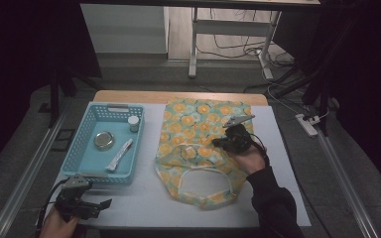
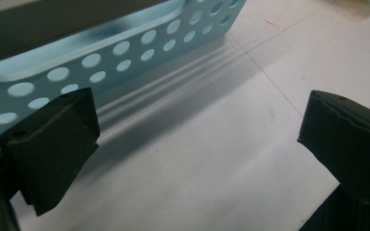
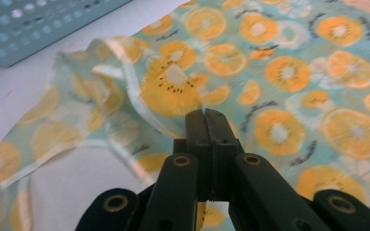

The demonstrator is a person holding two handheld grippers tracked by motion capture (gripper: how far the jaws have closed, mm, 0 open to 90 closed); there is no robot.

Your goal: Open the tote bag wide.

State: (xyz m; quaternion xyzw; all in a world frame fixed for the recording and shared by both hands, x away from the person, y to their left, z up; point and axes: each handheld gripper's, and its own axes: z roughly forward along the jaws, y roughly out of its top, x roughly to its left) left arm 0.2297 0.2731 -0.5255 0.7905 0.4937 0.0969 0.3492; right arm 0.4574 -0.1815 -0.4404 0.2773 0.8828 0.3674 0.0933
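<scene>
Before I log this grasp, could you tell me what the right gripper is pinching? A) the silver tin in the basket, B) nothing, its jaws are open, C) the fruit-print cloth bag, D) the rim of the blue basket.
C: in the right gripper view, the right gripper has its jaws shut together on a raised fold of the fruit-print cloth bag.

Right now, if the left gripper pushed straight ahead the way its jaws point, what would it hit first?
Judging by the left gripper view, the left gripper has open jaws over bare white table. Straight on, it would probably meet the table surface first, with the blue basket wall passing on one side; depth is hard to judge.
</scene>
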